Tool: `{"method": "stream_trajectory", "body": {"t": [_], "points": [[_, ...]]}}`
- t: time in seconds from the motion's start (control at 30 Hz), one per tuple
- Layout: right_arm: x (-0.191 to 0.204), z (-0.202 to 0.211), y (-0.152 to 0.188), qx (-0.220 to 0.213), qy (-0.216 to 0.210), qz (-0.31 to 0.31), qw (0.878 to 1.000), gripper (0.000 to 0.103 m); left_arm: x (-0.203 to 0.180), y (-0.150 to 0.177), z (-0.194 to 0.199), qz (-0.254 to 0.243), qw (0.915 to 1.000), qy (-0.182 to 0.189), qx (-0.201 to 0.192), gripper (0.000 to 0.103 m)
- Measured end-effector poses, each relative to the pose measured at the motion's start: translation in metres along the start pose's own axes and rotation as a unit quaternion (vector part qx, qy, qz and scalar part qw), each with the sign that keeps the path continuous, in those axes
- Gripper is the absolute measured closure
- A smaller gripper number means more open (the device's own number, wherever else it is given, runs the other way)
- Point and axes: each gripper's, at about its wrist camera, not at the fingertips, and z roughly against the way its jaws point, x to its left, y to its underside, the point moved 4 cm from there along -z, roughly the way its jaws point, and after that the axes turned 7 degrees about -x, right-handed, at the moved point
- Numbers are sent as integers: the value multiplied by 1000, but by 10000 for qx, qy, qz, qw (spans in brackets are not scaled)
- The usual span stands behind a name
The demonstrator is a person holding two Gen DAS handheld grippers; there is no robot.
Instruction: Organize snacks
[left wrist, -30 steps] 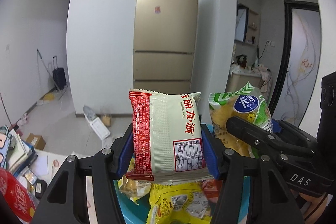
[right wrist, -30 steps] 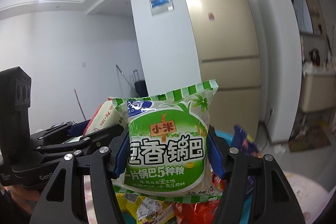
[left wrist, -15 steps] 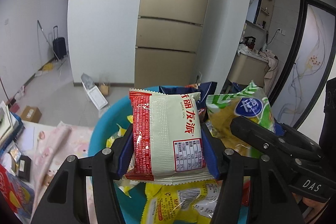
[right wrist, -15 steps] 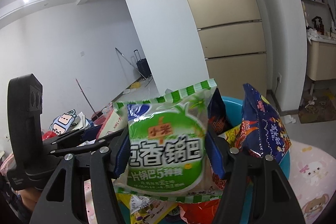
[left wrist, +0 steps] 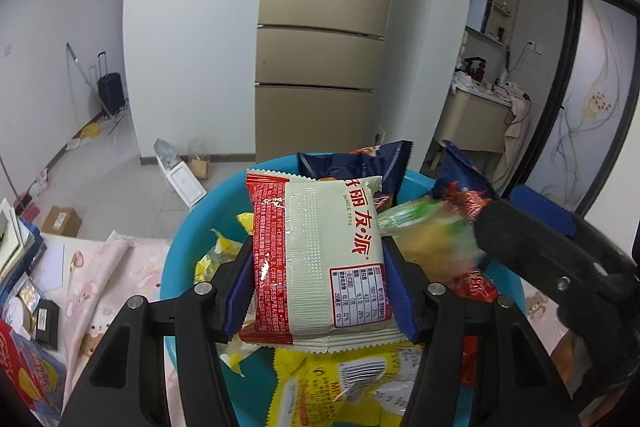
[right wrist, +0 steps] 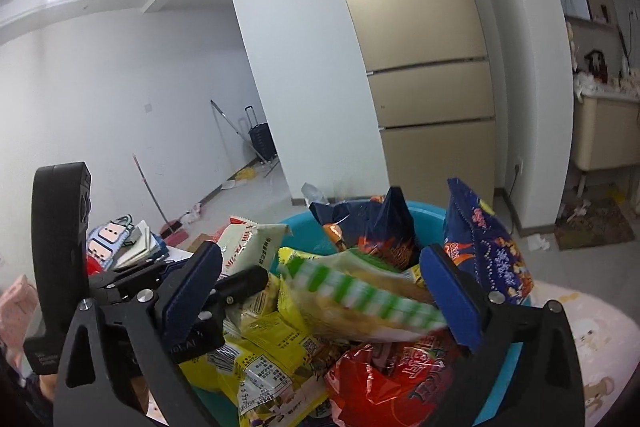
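My left tongs (left wrist: 320, 283) are clamped on a red-and-white snack pack (left wrist: 320, 259), which stands upright between the blue pads, its sides pressed by both of them, held over the near part of the blue basin (left wrist: 188, 239). My right tongs (right wrist: 320, 291) are opening, their pads standing wide and clear of the green-striped packet (right wrist: 360, 299), which shows blurred and tilted between them above the pile. Directly under the left tongs lies a yellow packet (left wrist: 352, 383) with a barcode facing up, and under the right tongs a crumpled red bag (right wrist: 400, 379) beside more yellow packets (right wrist: 260, 351), all inside the basin. To the right of the left tongs I see the black body of the right tongs, with the blurred green-striped packet just beyond its tip. Past both tongs, at the far side of the basin, two dark blue bags (right wrist: 488, 247) stand upright against the rim. The basin sits on a worktop covered with a pink cartoon-print cloth (left wrist: 108, 279). Left of the left tongs, books and small boxes (left wrist: 24, 259) are stacked at the worktop's edge. Well beyond everything stands a tall gold refrigerator (left wrist: 324, 35) against a white wall.
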Motion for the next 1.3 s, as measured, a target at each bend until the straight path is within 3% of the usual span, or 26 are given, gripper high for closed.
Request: {"method": "stream_trajectory", "body": {"t": [0.13,0.27,0.3,0.33,0.4,0.67,0.83,1.1,1.3], "points": [[6,3,-3,-105,60,153,9998,3,-7,-1,2,-138,9999,-23,-63,42],[10,7,-4,-188,82,206,9996,1,-3,-1,1,93,9998,153,3,38],[10,8,-4,-202,97,214,9995,1,-1,-1,1,202,9996,217,-6,29],[9,8,-4,-201,114,218,9995,1,1,-2,2,293,9991,301,-46,13],[6,9,-4,-236,66,116,9996,0,4,-4,4,375,9989,276,-82,0],[0,18,-12,-369,203,140,9990,0,14,-12,12,367,9990,41,-267,0],[9,31,-21,-558,372,664,9955,0,16,-22,34,341,9979,4,-557,0],[21,67,-44,-951,565,932,9895,0,2,-44,92,154,9927,-1,-1195,0],[33,100,-63,-1216,485,945,9869,0,-13,-58,143,-3,9852,30,-1714,0]]}}
